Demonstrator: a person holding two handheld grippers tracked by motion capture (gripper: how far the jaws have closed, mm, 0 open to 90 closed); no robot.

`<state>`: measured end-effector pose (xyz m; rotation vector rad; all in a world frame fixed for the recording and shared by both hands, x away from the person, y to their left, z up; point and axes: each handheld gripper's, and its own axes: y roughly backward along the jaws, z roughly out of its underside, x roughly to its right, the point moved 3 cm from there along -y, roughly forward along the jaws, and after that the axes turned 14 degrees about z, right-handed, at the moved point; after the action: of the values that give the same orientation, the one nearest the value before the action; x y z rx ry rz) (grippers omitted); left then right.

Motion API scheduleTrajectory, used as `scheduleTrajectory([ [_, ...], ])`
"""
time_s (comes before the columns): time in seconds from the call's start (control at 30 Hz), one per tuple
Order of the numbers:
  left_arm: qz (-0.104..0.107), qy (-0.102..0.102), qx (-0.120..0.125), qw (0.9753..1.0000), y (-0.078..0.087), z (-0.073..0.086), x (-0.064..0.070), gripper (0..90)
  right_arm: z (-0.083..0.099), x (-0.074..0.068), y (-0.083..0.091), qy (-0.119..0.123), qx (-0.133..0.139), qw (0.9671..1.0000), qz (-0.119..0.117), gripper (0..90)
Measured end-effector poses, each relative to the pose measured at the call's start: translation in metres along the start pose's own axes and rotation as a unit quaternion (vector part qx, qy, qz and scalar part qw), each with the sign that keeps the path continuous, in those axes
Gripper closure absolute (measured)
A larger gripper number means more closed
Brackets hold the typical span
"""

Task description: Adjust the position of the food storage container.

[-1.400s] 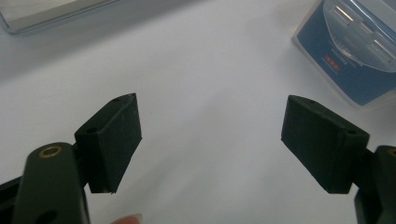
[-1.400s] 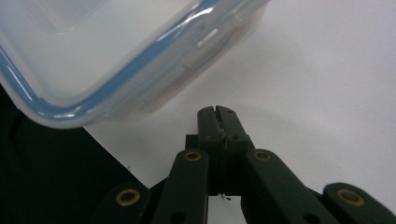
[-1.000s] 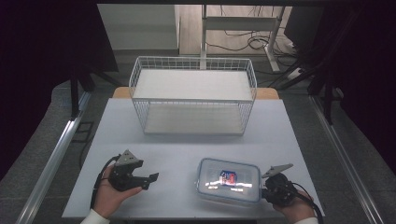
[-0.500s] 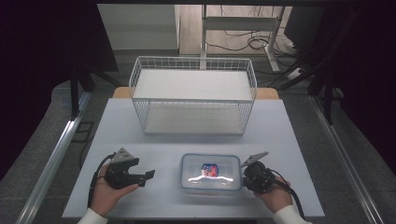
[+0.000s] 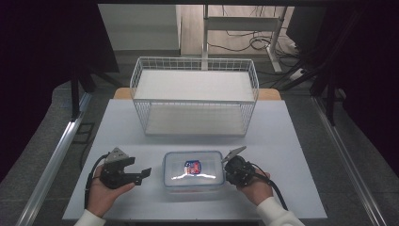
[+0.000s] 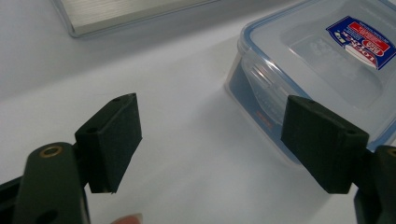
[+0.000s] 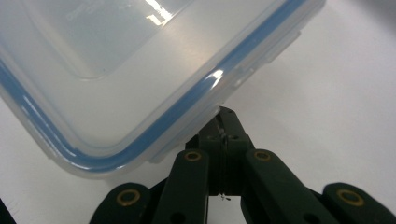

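- As it stands lit among dark surroundings, the white worktop (image 5: 282, 141) is the largest item; it carries everything listed below.
- Wire basket (image 5: 195, 96): white, two-tiered, at the far middle of the worktop, well apart from both hands.
- Lidded container (image 5: 194, 170): clear plastic with a blue seal and a red-and-blue label, lying flat near the front edge, between the two grippers. Its long axis runs left to right.
- Left gripper (image 5: 141, 173): held in the left hand (image 5: 104, 193), fingers (image 6: 112, 142) spread wide and empty. The container lies to its right, near but apart; in the left gripper view the box corner sits just beyond the right-hand finger.
- Right gripper (image 7: 224, 126): fingers pressed together with nothing between them, their tip against or just under the container's right short end; actual contact cannot be told for certain.
- Judgement: the right gripper is nearer; any nudge from it would drive the container along its long axis towards the open left gripper.
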<state>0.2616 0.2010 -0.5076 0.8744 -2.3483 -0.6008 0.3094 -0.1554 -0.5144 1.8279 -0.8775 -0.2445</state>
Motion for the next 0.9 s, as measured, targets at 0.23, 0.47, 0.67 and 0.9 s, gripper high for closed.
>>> scheduleTrajectory([
  [0.23,-0.001,-0.002,-0.005,1.0,-0.002,0.0,0.0,19.9,-0.001,-0.004,0.002,0.006,0.004,1.0,-0.002,88.7],
  [0.47,-0.001,-0.001,-0.002,1.0,0.0,0.0,0.0,20.0,0.001,0.005,0.011,-0.004,0.017,0.9998,0.002,88.6],
  [0.67,0.001,-0.004,-0.003,1.0,-0.001,0.0,0.001,20.0,0.014,0.029,0.03,-0.055,0.053,0.997,0.015,88.6],
  [0.9,0.005,-0.005,-0.006,1.0,-0.003,0.0,0.004,20.0,0.025,0.043,0.043,-0.093,0.104,0.99,0.018,78.9],
])
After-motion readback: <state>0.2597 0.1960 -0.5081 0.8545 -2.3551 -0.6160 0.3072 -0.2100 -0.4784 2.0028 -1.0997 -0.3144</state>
